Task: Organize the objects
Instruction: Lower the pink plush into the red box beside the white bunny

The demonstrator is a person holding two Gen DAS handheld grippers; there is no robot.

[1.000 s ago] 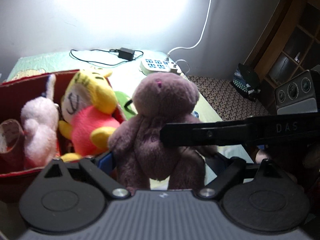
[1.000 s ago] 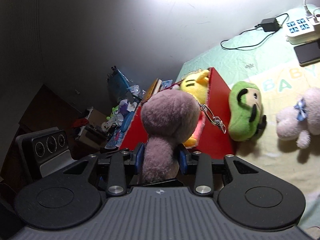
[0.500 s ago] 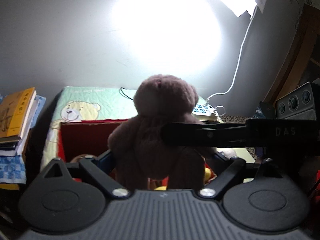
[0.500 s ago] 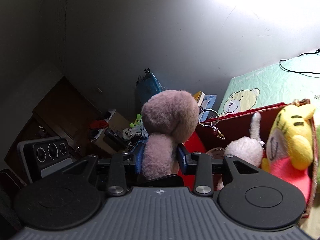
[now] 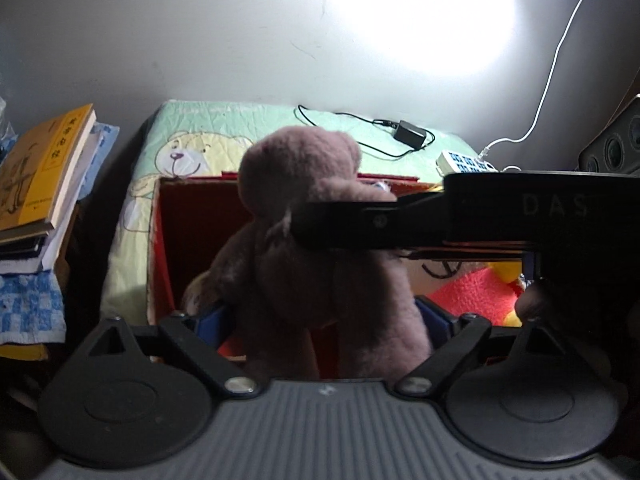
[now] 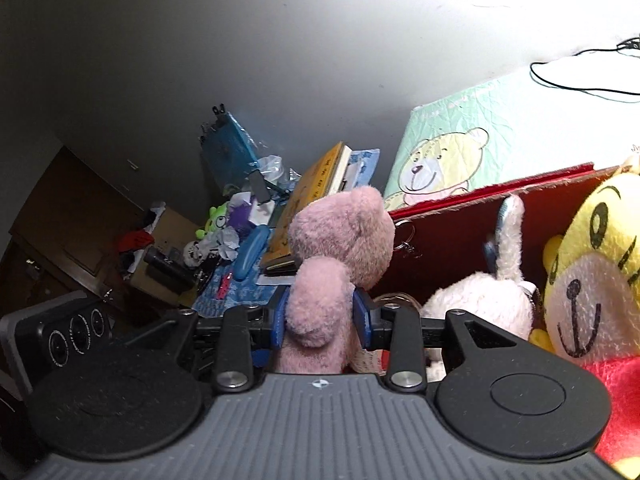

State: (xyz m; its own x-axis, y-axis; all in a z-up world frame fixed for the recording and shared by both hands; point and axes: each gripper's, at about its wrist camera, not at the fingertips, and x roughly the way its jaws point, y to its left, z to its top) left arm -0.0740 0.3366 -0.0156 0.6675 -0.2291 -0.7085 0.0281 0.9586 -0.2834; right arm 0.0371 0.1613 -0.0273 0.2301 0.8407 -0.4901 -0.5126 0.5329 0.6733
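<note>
Mauve plush bear (image 5: 316, 240) hangs over the red box's (image 5: 176, 240) left end, both our grippers pinching it: left gripper (image 5: 324, 316) around its lower body, right gripper (image 6: 320, 316) squeezing an arm. Rightward inside the box sit a pink bunny (image 6: 480, 300) and a yellow tiger (image 6: 596, 280).

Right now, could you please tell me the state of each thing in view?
Purple bear: upright, held above the box.
Right gripper: shut on the bear's arm.
Left gripper: shut on the bear's body.
Red box: open, toys inside.
White rabbit: in the box.
Yellow tiger: in the box.
</note>
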